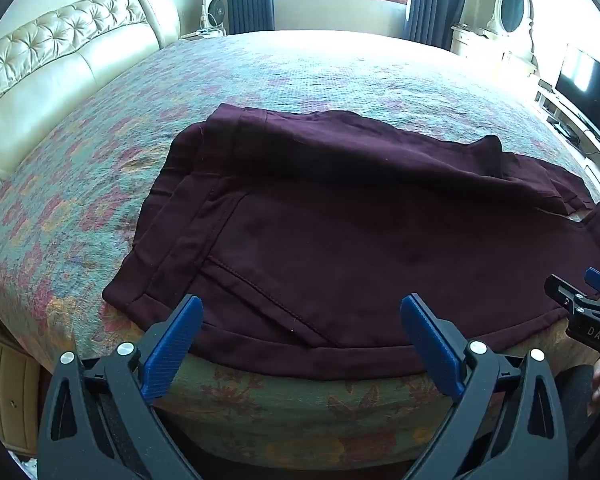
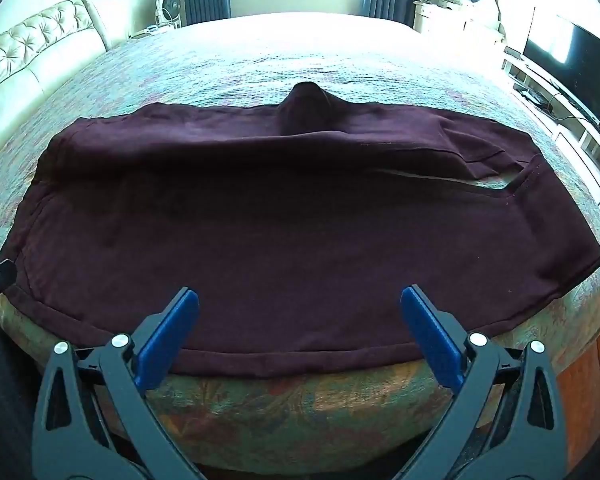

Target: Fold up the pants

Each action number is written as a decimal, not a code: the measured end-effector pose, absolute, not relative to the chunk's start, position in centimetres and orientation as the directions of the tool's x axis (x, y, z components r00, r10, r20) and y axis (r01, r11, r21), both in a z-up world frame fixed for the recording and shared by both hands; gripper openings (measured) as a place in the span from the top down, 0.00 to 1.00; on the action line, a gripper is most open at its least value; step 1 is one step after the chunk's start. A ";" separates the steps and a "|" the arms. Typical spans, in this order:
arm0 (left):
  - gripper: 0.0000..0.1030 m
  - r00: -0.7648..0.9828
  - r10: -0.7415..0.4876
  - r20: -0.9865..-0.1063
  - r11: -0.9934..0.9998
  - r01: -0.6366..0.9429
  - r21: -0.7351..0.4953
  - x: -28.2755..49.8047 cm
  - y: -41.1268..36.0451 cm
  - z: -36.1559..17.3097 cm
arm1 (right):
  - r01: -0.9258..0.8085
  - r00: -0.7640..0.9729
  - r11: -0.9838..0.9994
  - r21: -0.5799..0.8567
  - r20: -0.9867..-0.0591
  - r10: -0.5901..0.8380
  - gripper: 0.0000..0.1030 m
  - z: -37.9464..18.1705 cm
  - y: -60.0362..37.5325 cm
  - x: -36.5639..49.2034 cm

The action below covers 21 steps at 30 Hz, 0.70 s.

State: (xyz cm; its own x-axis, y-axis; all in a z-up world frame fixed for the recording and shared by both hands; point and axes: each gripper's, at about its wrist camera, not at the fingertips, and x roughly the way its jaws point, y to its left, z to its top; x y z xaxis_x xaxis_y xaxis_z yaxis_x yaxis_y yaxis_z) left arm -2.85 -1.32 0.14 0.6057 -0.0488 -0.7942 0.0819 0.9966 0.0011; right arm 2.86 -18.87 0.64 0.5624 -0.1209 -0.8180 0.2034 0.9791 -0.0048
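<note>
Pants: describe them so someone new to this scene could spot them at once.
A wide bed with a floral quilt fills the room. The pants lie spread flat along its near edge, ahead of both open grippers. They are the only dark maroon thing on the pale, patterned cover.

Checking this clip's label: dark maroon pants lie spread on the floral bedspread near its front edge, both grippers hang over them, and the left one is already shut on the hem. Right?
Not quite. The left gripper is open, its jaws wide apart with nothing pinched, as the left wrist view shows. The pants do lie spread on the bedspread, and the right gripper is open too.
</note>
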 end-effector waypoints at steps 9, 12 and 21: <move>0.04 0.601 -0.053 -0.797 0.996 0.085 -0.002 -3.0 -1.6 0.1 | 0.199 0.559 0.980 -0.008 -0.820 -0.120 0.02 0.4 -19.0 2.8; 0.04 0.601 -0.053 -0.797 0.996 0.085 -0.002 -3.0 -1.6 0.1 | 0.198 0.565 0.980 -0.009 -0.816 -0.121 0.02 0.5 -19.2 2.9; 0.04 0.598 -0.053 -0.800 0.996 0.086 -0.001 -3.1 -1.7 -0.1 | 0.198 0.558 0.980 -0.007 -0.822 -0.118 0.02 0.1 -18.6 2.9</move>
